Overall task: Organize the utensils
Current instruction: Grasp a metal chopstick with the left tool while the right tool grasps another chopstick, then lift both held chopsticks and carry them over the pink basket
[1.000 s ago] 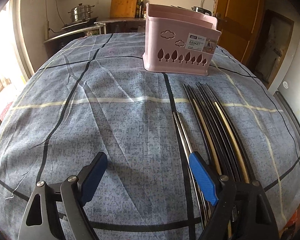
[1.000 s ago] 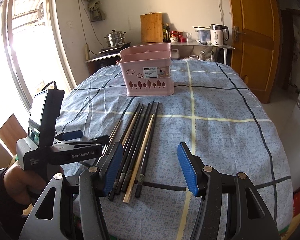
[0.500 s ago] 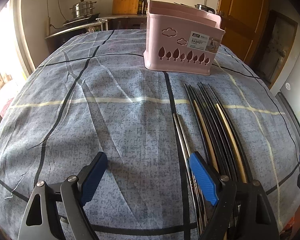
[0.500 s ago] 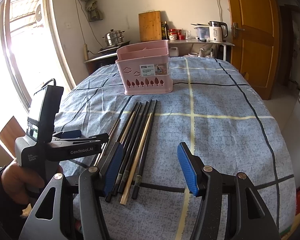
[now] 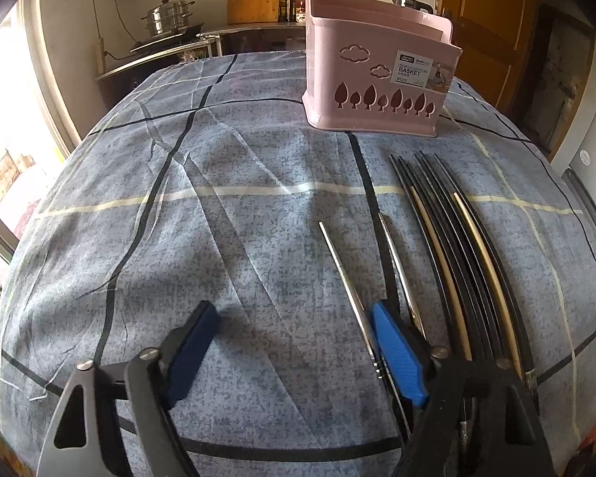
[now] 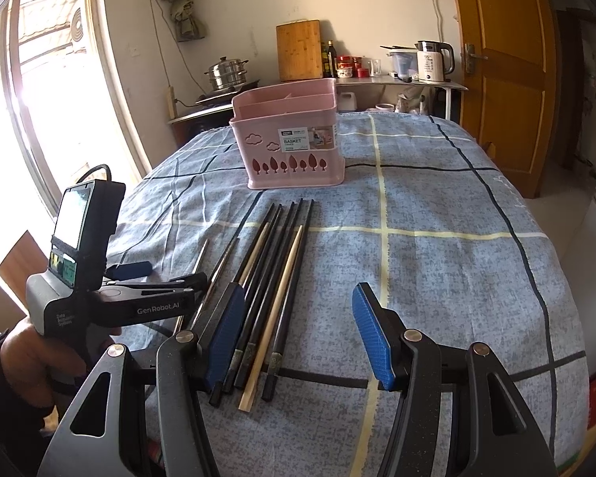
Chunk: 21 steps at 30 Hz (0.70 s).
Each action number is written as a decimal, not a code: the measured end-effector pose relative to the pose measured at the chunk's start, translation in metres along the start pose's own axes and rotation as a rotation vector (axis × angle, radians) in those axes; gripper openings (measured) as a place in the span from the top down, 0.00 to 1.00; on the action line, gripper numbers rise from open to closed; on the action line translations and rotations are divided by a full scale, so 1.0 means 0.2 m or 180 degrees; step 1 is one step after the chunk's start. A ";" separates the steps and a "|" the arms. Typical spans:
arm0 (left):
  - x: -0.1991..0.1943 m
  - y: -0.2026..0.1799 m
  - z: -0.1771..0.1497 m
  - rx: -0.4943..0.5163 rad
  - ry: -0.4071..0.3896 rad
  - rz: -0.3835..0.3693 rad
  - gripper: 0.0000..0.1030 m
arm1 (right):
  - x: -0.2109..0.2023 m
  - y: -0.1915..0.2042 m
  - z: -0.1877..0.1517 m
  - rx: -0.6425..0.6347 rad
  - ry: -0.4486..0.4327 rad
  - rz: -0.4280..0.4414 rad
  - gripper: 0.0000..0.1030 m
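A blue-grey checked cloth (image 6: pixel 437 262) covers the whole table, and the pink basket (image 6: pixel 290 147) standing on it is the thing to steer by. It sits upright toward the far end, its compartments apparently holding nothing yet, though I cannot see to the bottom.

On the near side of the basket lies a row of chopsticks (image 6: pixel 282 274), mostly black with two pale ones among them, tips pointing at the basket. Left of that row, farther from the basket's front, two thin metal chopsticks (image 5: pixel 353 294) lie splayed apart.

The left gripper (image 5: pixel 294 342) is low over the cloth with its jaws wide apart; its right blue pad sits between the two metal sticks, touching or nearly touching one. The right gripper (image 6: pixel 298 334) hangs over the near ends of the black row, jaws likewise spread, gripping nothing.

I'd say the first pick is just starting. Next, the left jaws need to straddle a metal stick and close before carrying it to the basket.
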State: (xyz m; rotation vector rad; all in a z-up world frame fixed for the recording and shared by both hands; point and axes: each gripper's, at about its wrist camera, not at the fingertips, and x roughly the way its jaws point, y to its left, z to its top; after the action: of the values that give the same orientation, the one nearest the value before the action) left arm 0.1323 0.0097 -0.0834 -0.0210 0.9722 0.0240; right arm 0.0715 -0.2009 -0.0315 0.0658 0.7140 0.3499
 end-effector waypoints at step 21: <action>-0.02 0.40 0.06 -0.0187 0.0099 -0.0253 0.92 | 0.58 0.35 0.18 -0.0328 0.0818 0.0381 0.68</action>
State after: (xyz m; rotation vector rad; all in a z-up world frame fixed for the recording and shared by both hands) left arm 0.1375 0.0909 -0.0746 -0.1144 1.0008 -0.0211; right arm 0.1553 -0.0936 -0.0640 -0.0351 0.9470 0.5151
